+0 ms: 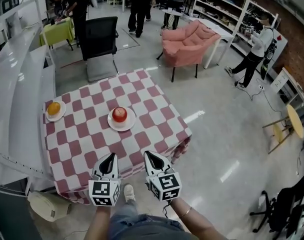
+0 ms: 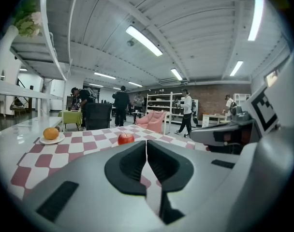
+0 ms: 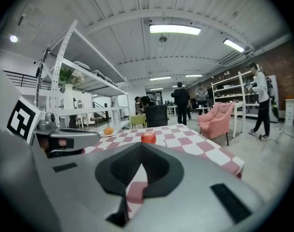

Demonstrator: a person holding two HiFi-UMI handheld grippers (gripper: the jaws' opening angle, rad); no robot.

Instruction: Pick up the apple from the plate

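Note:
A red apple (image 1: 119, 114) sits on a small white plate (image 1: 127, 126) near the middle of the red-and-white checked table (image 1: 87, 139). My left gripper (image 1: 110, 156) and right gripper (image 1: 147, 154) hover side by side over the table's near edge, both pointing toward the apple and well short of it. Each has its jaws together with nothing between them. The left gripper view shows the apple (image 2: 125, 138) just beyond its shut tips (image 2: 146, 143). In the right gripper view the apple (image 3: 148, 137) lies straight ahead of the shut tips (image 3: 142, 147).
An orange (image 1: 54, 108) on a second white plate lies at the table's far left. A black office chair (image 1: 99, 41) stands behind the table, a pink armchair (image 1: 188, 41) further right. White shelving (image 1: 19, 104) runs along the left. Several people stand at the back.

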